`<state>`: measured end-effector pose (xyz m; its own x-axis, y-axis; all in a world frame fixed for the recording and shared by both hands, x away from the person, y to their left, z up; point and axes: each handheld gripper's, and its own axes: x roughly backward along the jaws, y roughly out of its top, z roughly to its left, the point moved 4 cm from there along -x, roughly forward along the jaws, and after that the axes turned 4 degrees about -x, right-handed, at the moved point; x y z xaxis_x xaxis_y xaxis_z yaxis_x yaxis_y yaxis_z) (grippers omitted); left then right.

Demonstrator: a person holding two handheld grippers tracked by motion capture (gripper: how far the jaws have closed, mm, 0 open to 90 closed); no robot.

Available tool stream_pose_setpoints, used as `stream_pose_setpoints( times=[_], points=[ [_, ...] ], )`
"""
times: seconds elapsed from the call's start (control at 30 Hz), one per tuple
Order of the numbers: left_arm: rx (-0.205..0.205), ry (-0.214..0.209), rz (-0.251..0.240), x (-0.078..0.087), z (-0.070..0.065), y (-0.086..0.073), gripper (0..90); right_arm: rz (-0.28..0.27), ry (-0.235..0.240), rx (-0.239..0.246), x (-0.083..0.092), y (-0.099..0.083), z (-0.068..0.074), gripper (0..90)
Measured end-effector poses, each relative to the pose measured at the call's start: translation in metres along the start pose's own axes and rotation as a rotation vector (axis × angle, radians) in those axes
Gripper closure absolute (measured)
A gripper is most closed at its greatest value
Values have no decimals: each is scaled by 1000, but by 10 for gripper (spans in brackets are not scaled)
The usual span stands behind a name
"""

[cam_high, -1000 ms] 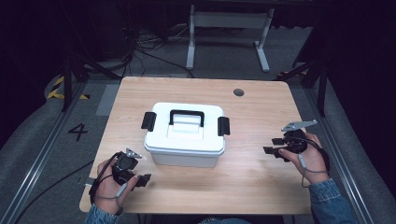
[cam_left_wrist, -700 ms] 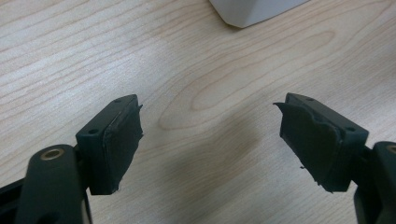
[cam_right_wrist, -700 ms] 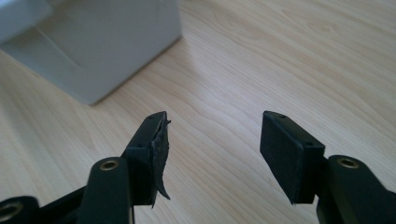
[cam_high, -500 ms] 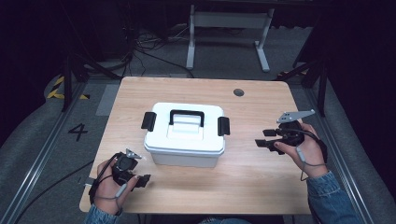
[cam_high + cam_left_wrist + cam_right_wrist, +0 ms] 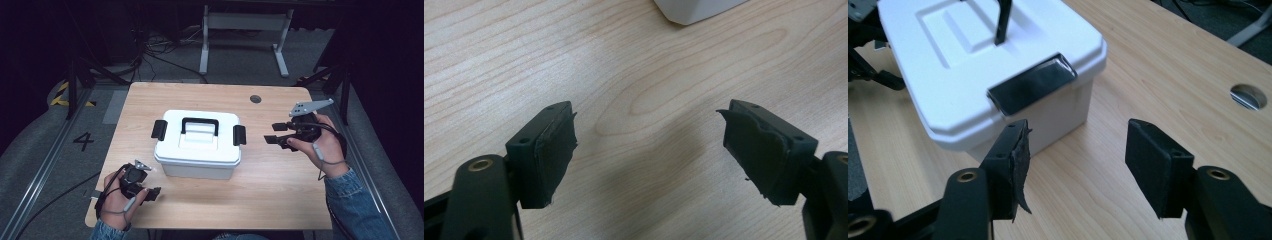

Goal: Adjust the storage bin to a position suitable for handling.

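Note:
A white plastic box [image 5: 199, 145] with a black handle [image 5: 199, 122] and two black side latches stands shut in the middle of the wooden table [image 5: 280, 175]. My right gripper [image 5: 272, 134] hovers open just right of the box, its jaws pointing at the right latch [image 5: 239, 135]. That latch [image 5: 1032, 84] lies close ahead in the right gripper view, where the gripper [image 5: 1075, 150] holds nothing. My left gripper [image 5: 152, 192] rests open near the table's front left corner, below the box. Its jaws [image 5: 649, 150] are spread over bare wood, with a box corner [image 5: 696, 9] at the top edge.
A round cable hole [image 5: 255, 99] sits in the table at the back right. A white metal stand [image 5: 245, 30] and cables lie on the dark floor behind the table. The floor at left carries a painted 4 [image 5: 83, 140].
My right gripper has moved left and slightly up the table toward the box's right latch. The left gripper has stayed almost still.

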<state>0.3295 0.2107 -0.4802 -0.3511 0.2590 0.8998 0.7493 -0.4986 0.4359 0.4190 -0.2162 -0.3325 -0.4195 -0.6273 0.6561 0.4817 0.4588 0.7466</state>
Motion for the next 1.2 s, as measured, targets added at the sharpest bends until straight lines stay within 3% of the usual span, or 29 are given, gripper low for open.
stream_pose_setpoints(
  times=[0.2, 0.4, 0.73, 1.2],
  points=[
    [0, -1, 0, 0, 0, 0, 218, -5, 37, 42, -5, 23, 13, 445],
    [5, -1, 2, 0, 1, -1, 218, -24, 85, 54, -13, 41, 24, 448],
    [1, -3, 4, 0, 1, -1, 218, 8, 135, 74, -31, 62, 34, 448],
    [-1, -14, 7, -1, 1, -1, 218, 90, 184, 120, -85, 89, 51, 455]
  ],
)
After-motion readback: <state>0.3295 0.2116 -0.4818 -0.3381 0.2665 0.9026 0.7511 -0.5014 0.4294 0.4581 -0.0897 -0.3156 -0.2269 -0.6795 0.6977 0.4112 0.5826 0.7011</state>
